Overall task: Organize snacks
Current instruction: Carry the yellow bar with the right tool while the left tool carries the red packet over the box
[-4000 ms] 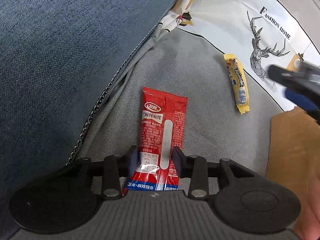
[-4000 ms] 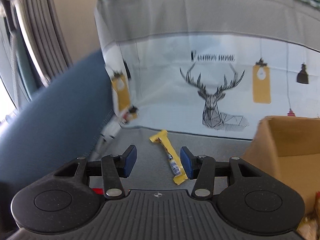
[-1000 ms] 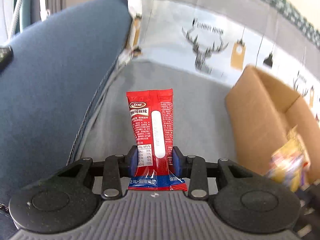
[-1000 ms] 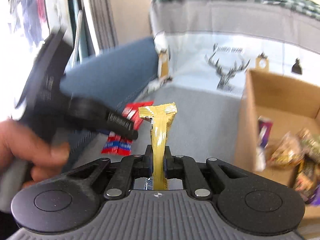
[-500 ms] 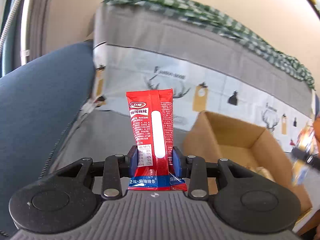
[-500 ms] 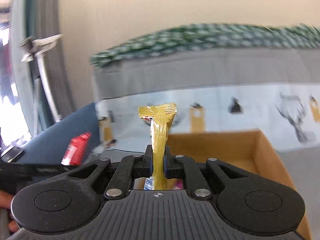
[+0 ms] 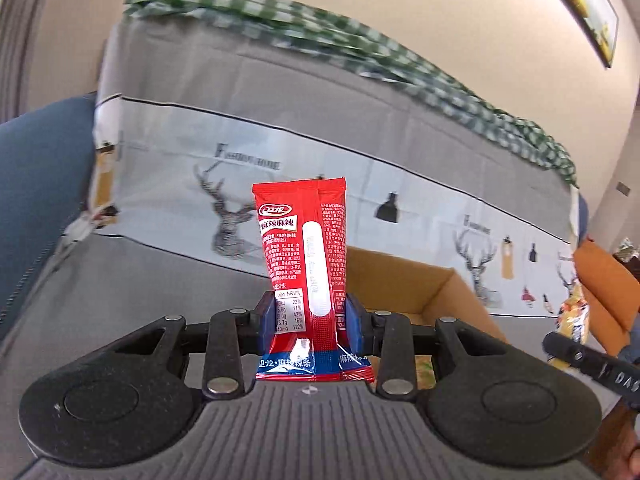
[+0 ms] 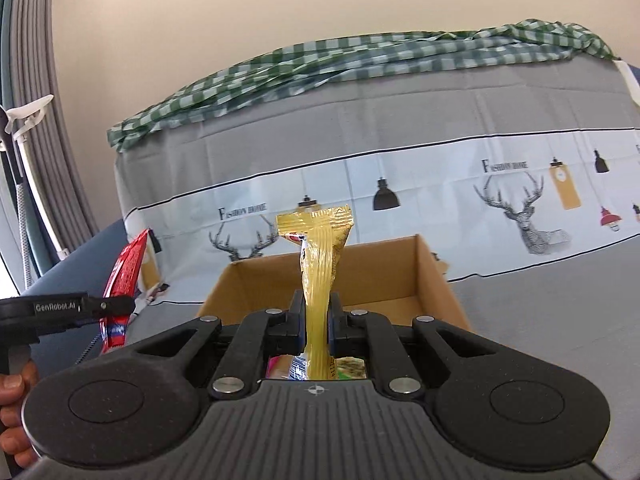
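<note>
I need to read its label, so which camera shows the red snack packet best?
The left wrist view: the red snack packet faces the camera, upright and centred. The right wrist view shows it only edge-on at the left.

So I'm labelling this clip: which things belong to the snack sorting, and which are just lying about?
Belongs to the job:
- red snack packet, held in the left gripper
- yellow snack bar, held in the right gripper
- cardboard box

Just lying about:
- green checked cloth
- deer-print sofa cover
</note>
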A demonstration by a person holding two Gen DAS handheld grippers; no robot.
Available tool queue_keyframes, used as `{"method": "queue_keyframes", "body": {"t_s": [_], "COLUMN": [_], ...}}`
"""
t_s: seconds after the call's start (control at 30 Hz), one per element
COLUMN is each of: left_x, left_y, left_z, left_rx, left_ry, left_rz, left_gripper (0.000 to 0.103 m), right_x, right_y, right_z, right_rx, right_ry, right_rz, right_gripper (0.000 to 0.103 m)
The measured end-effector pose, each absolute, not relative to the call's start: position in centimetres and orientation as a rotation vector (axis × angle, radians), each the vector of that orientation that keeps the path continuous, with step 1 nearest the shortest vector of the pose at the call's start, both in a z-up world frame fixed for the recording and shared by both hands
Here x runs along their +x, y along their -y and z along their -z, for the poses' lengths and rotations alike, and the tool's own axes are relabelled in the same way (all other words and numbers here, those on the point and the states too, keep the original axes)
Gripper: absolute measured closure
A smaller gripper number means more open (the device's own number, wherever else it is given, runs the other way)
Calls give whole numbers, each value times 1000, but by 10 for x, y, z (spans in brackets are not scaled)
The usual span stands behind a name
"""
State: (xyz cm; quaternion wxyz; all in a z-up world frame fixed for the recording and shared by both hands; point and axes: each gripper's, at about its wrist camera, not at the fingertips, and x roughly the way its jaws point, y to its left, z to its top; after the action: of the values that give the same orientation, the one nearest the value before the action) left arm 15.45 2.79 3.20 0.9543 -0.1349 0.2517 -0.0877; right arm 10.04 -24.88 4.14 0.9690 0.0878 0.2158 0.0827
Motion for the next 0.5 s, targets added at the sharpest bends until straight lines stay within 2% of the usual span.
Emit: {"method": "queue_keyframes", "body": {"t_s": [0.5], "left_x": [161], "left_y": [42], "left_z": [-26], "left_rx": [-250], "left_ry": [-485], "left_rz": [294], "left_gripper": [64], "right_x": [103], "right_y": [260], "right_z": [-34], "right_rx": [147], "right_ry": [-453], "right_rz": [-139], "right_gripper": [93]}}
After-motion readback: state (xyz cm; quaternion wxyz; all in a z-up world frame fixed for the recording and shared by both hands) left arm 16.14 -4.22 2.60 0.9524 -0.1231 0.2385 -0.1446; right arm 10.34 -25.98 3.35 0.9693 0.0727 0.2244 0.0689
